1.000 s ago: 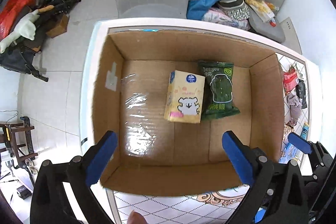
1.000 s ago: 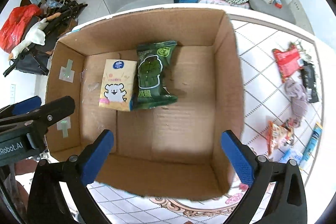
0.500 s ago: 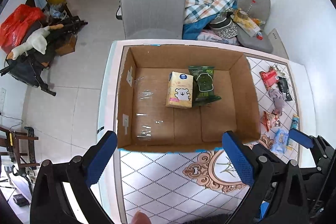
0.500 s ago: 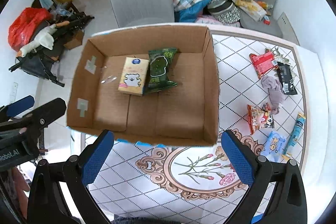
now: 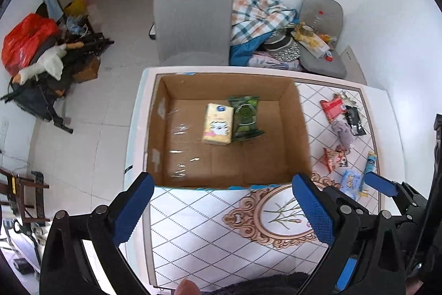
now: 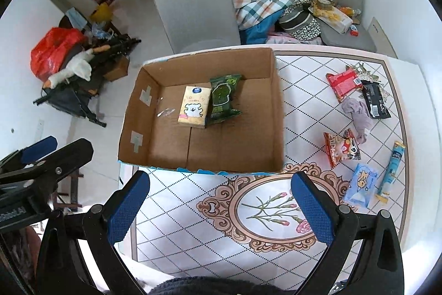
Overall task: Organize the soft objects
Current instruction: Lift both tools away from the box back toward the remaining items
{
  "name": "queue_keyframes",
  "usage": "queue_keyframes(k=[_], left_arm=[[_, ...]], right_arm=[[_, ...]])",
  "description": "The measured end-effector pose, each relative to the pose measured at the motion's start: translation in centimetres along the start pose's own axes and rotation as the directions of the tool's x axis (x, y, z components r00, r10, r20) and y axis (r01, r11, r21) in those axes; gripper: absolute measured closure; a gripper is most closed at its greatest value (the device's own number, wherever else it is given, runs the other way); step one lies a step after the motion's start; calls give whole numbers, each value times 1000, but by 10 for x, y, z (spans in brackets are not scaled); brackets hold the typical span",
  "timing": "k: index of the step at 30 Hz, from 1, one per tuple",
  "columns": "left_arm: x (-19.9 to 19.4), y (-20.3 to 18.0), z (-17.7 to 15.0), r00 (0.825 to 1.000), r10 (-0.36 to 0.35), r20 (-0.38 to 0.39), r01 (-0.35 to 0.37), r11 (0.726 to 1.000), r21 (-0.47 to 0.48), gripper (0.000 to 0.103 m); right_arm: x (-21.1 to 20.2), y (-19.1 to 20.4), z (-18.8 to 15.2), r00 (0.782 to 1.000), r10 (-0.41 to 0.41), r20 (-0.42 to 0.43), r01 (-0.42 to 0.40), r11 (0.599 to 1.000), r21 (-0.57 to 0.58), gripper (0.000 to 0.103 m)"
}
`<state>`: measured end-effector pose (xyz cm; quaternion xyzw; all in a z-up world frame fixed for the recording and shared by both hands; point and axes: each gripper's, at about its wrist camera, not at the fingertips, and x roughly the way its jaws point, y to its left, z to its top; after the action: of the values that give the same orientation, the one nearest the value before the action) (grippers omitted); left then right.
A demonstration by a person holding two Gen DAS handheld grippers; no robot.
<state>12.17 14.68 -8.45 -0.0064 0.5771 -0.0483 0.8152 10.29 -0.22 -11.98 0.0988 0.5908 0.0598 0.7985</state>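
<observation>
An open cardboard box [image 5: 301, 129] [image 6: 277, 112] stands on the table's left half. In it lie a yellow tissue pack [image 5: 217, 124] [image 6: 194, 106] and a green wipes pack [image 5: 244, 118] [image 6: 223, 99], side by side. On the table right of the box lie a red packet [image 6: 344, 80], a black packet [image 6: 374, 99], a grey cloth [image 6: 357, 115], a red snack bag [image 6: 341, 149], a light-blue tissue pack [image 6: 360, 182] and a blue-yellow tube [image 6: 392, 169]. My left gripper [image 5: 221, 209] and right gripper [image 6: 219, 208] are both open and empty, high above the table's near side.
The table [image 6: 193, 217] has a diamond-patterned cloth with a floral medallion. A grey chair [image 6: 196, 10] stands behind the box. Clothes and a cushioned seat [image 6: 342, 7] sit at the back right. Bags and a stroller [image 6: 69, 73] clutter the floor at left.
Both grippers have pulled up and back from just over the box. The box now looks much smaller and the loose items on the right have come into view.
</observation>
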Motion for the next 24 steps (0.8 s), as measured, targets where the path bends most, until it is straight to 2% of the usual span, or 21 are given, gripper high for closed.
queue_keyframes(k=[5, 9, 14, 18, 21, 23, 24], left_arm=[[12, -61, 10, 1000, -15, -10, 16, 996, 92, 1], [43, -133, 20, 999, -19, -50, 29, 977, 213, 1], [97, -216, 42, 995, 9, -101, 28, 934, 356, 1], [152, -279, 71, 990, 67, -123, -1, 883, 469, 1], [198, -319, 97, 982, 104, -156, -6, 851, 526, 1], [222, -336, 108, 978, 123, -169, -9, 835, 551, 1], [242, -350, 114, 974, 134, -185, -3, 818, 576, 1]], right_arm=[[-12, -59, 2, 1000, -12, 11, 11, 995, 99, 0], [-21, -133, 2, 998, -57, 7, 55, 975, 214, 0], [-19, -240, -4, 992, -121, -40, 127, 924, 361, 0], [6, -329, 1, 984, -140, -106, 173, 876, 450, 0], [35, -378, 20, 984, -114, -139, 167, 864, 474, 0], [53, -395, 34, 985, -96, -146, 154, 873, 463, 0], [67, -407, 47, 983, -87, -159, 151, 879, 453, 0]])
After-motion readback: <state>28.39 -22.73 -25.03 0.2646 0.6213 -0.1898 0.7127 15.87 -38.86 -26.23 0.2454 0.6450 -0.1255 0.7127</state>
